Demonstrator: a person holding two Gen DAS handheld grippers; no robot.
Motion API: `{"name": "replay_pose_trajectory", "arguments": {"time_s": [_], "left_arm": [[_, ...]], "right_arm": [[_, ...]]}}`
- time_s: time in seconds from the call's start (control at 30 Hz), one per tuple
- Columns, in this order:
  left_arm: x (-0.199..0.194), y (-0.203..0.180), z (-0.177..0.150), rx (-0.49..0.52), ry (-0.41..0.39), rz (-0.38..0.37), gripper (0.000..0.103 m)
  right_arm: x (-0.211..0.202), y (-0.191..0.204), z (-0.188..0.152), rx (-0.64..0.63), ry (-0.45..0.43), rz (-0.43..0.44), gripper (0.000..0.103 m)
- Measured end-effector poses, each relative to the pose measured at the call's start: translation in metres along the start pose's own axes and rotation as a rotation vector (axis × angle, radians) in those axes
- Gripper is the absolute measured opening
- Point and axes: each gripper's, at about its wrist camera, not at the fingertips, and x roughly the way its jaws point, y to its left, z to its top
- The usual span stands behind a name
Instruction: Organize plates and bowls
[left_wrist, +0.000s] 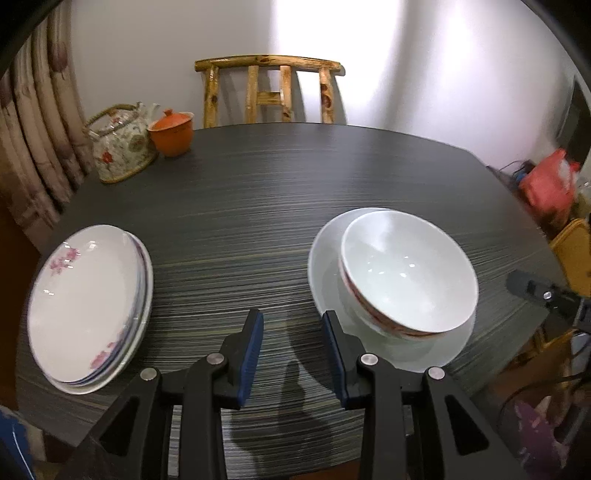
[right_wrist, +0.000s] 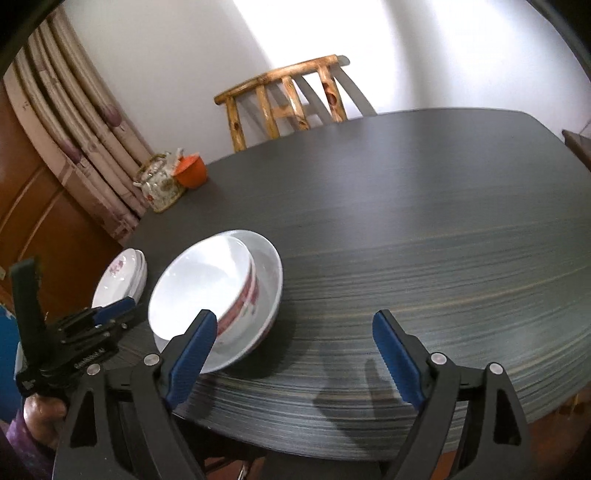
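Two stacks sit on the dark striped counter (left_wrist: 258, 206). Left of the red-banded bowl (left_wrist: 406, 273), well apart, lies the stack of floral plates (left_wrist: 88, 302). That bowl rests tilted inside a larger white bowl (left_wrist: 325, 258), near the front edge. Left tool (left_wrist: 292, 350), jaws apart and empty, hovers between the stacks. Right tool (right_wrist: 295, 354), jaws wide apart and empty, hangs just right of the bowls.

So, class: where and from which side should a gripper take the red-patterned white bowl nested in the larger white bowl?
Pinch the red-patterned white bowl by its raised near rim, from the table's near edge: it tilts, lifting that rim clear of the larger white bowl.
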Motion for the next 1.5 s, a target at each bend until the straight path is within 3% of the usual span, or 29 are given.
{"name": "replay_pose_trajectory", "arguments": {"time_s": [0.2, 0.4, 0.87, 1.07, 1.27, 1.5], "left_arm": [[0.012, 0.009, 0.004, -0.075, 0.044, -0.12, 0.033], [0.021, 0.005, 0.004, -0.063, 0.068, -0.113, 0.033], [0.043, 0.002, 0.009, -0.036, 0.139, -0.124, 0.034], [0.048, 0.003, 0.01, -0.03, 0.151, -0.084, 0.05], [0.052, 0.006, 0.011, -0.034, 0.154, -0.079, 0.056], [0.06, 0.004, 0.013, -0.011, 0.173, -0.062, 0.059]], "right_arm": [[0.004, -0.008, -0.002, 0.029, 0.027, 0.041, 0.083], [0.02, -0.018, 0.003, 0.075, 0.084, 0.085, 0.075], [0.052, -0.026, 0.01, 0.127, 0.161, 0.155, 0.074], [0.061, -0.028, 0.015, 0.107, 0.172, 0.132, 0.074], [0.073, -0.028, 0.02, 0.087, 0.209, 0.128, 0.074], [0.087, -0.022, 0.025, 0.035, 0.258, 0.153, 0.053]]}}
